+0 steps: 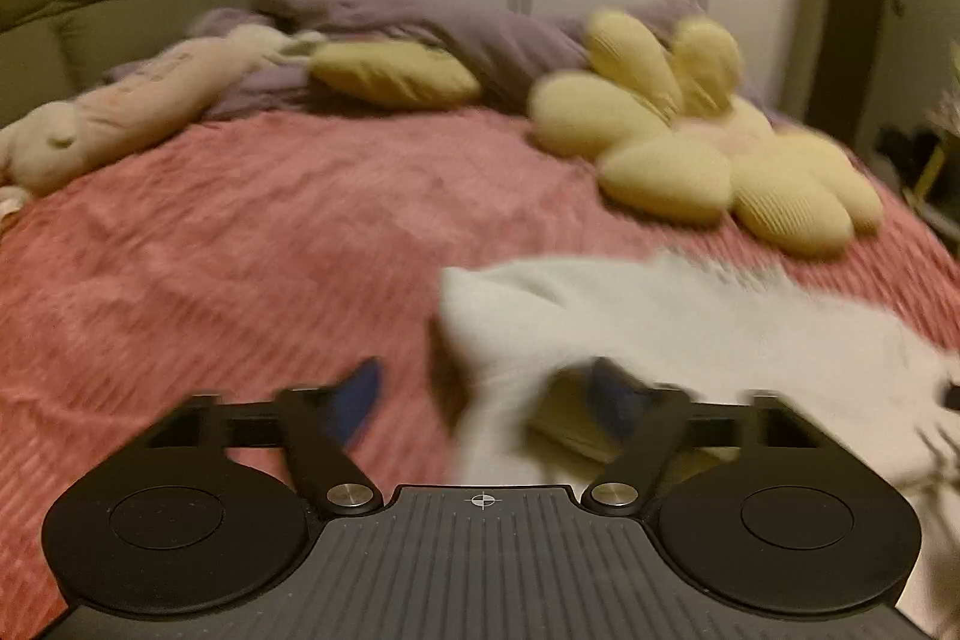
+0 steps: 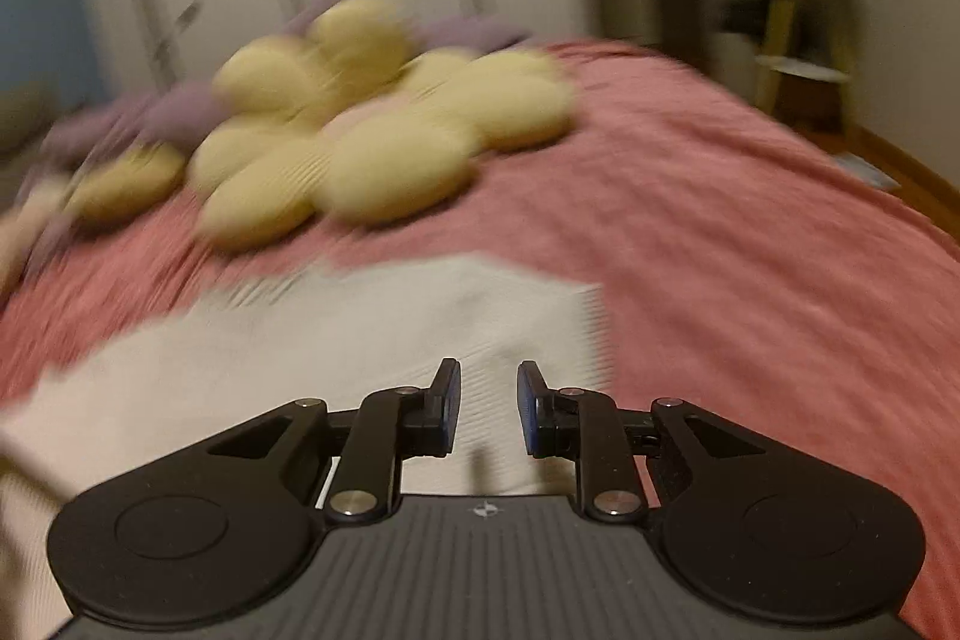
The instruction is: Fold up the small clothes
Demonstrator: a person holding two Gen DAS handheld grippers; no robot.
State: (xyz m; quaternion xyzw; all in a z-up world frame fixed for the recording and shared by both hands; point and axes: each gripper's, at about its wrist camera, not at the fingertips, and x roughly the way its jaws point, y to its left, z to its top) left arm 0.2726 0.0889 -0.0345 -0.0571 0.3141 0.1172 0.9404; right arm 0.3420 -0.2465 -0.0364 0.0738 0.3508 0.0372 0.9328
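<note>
No writing legible; left gripper (image 1: 486, 400) wide, right gripper (image 2: 489, 406) narrow over white garment (image 2: 336, 334).

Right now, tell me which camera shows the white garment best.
The right wrist view: the white garment lies spread on the pink bedspread, with its far edge and corner visible, though blurred. The left wrist view shows only a bunched part, draped across the left gripper and hiding one finger.

I saw a white garment (image 2: 336, 340) on the ribbed pink bedspread (image 1: 240, 232); at one o'clock, a pale-yellow flower cushion (image 1: 690, 142).
</note>
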